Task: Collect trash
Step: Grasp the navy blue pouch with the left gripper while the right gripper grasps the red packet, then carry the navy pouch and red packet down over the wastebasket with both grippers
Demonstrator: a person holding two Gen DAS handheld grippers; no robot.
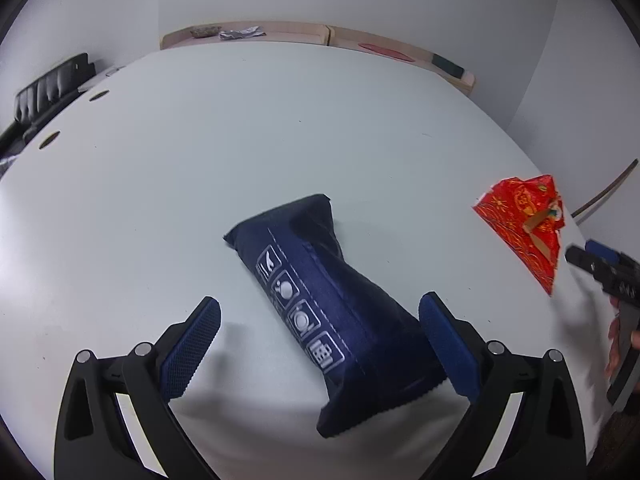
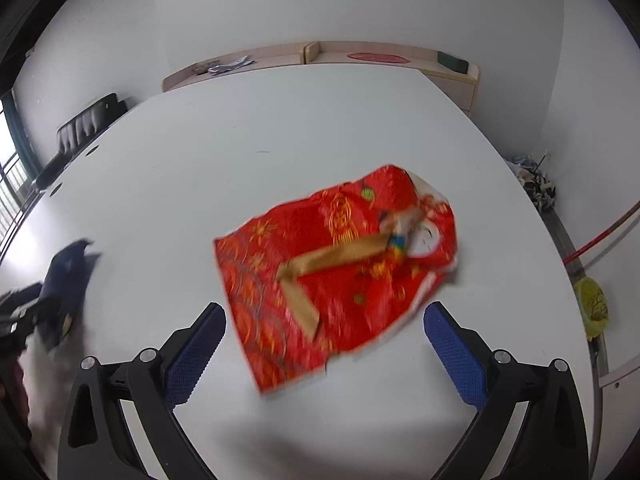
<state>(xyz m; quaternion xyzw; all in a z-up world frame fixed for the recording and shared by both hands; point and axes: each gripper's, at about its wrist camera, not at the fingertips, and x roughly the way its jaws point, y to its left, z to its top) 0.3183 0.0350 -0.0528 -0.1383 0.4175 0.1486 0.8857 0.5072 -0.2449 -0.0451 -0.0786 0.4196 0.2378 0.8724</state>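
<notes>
A dark blue wrapper [image 1: 332, 312] with white icons lies on the white table [image 1: 240, 140]. My left gripper [image 1: 320, 320] is open, its fingers on either side of the wrapper's near end. A crumpled red and gold wrapper [image 2: 336, 272] with a gold ribbon lies flat on the table; it also shows in the left wrist view [image 1: 528, 224]. My right gripper [image 2: 324, 328] is open just in front of it, and appears at the right edge of the left wrist view [image 1: 600, 268]. The blue wrapper shows at the left of the right wrist view [image 2: 66, 280].
A low wooden cabinet [image 2: 360, 56] stands behind the table against the wall. A black chair [image 2: 84, 124] is at the far left. A yellow bag [image 2: 592, 304] and a pile of rubbish [image 2: 536, 180] lie on the floor to the right.
</notes>
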